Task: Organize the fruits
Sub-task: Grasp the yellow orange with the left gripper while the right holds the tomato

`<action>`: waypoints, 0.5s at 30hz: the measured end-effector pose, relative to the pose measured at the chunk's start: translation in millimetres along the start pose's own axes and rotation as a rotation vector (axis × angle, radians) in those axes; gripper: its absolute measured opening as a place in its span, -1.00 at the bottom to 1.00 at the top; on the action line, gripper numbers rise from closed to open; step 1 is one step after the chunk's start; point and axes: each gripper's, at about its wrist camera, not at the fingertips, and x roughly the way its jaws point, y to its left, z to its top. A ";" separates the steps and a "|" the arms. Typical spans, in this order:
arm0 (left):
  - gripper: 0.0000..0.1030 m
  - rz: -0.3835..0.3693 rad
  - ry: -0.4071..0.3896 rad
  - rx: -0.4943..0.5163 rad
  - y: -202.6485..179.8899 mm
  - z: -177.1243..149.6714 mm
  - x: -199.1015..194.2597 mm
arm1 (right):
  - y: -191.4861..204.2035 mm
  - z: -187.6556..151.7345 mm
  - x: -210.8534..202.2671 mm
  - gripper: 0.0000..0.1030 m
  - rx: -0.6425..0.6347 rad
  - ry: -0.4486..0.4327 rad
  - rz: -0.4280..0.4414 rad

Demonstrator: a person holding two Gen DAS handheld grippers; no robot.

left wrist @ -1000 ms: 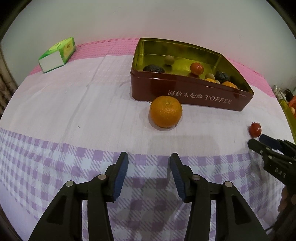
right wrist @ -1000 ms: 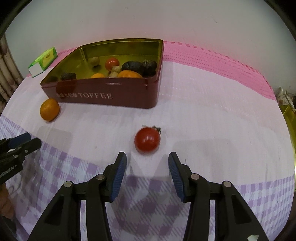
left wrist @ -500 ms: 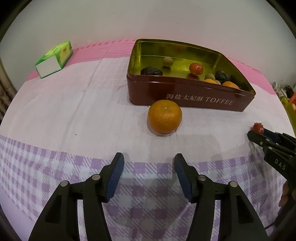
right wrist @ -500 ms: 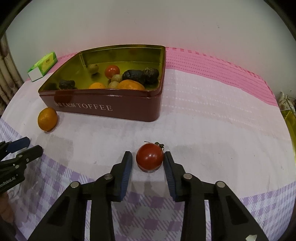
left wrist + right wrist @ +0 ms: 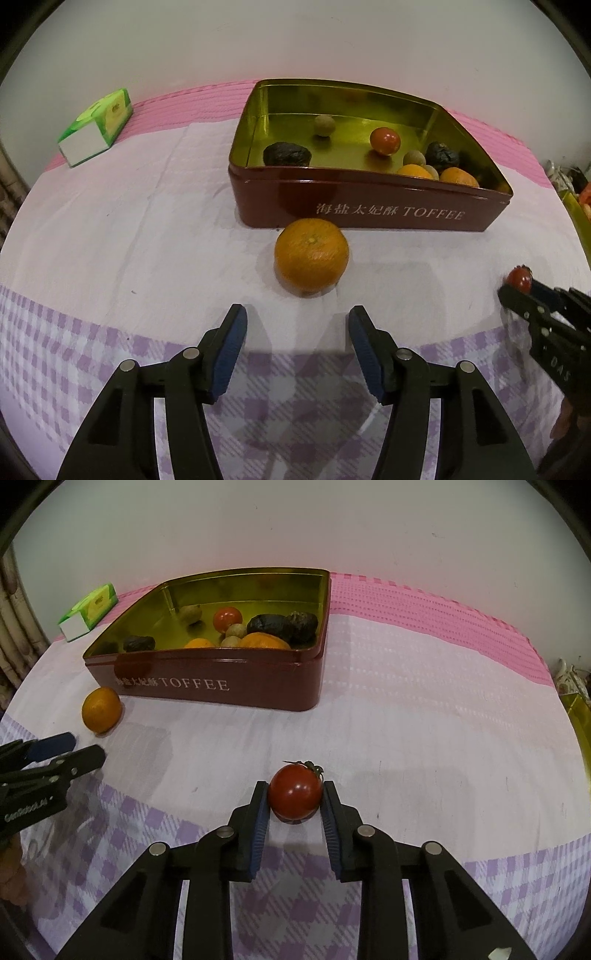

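A dark red TOFFEE tin (image 5: 369,218) (image 5: 258,694) holds several small fruits. An orange (image 5: 311,255) lies on the cloth just in front of the tin; it also shows in the right wrist view (image 5: 101,709). My left gripper (image 5: 295,332) is open and empty, a short way in front of the orange. My right gripper (image 5: 294,794) is shut on a red cherry tomato (image 5: 294,792), which rests on the cloth. The tomato (image 5: 519,279) and the right gripper also show at the right edge of the left wrist view.
A green and white box (image 5: 96,126) (image 5: 88,611) lies at the far left near the wall. The table wears a pink, white and purple checked cloth (image 5: 110,229). A yellow container edge (image 5: 580,716) shows at the far right.
My right gripper moved forward around the tomato and closed on it. My left gripper moved closer to the orange and opened a little wider.
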 end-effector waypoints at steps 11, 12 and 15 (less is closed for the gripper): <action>0.13 0.003 -0.017 0.008 -2.0 8.0 3.4 | -0.3 -3.0 -3.7 -0.49 0.005 0.014 0.018; 0.13 0.003 -0.019 0.009 -2.3 8.8 3.5 | -0.2 -2.5 -3.7 -0.49 0.006 0.014 0.019; 0.13 0.003 -0.023 0.008 -2.6 12.0 4.5 | -0.6 -1.7 -3.3 -0.50 0.008 0.017 0.024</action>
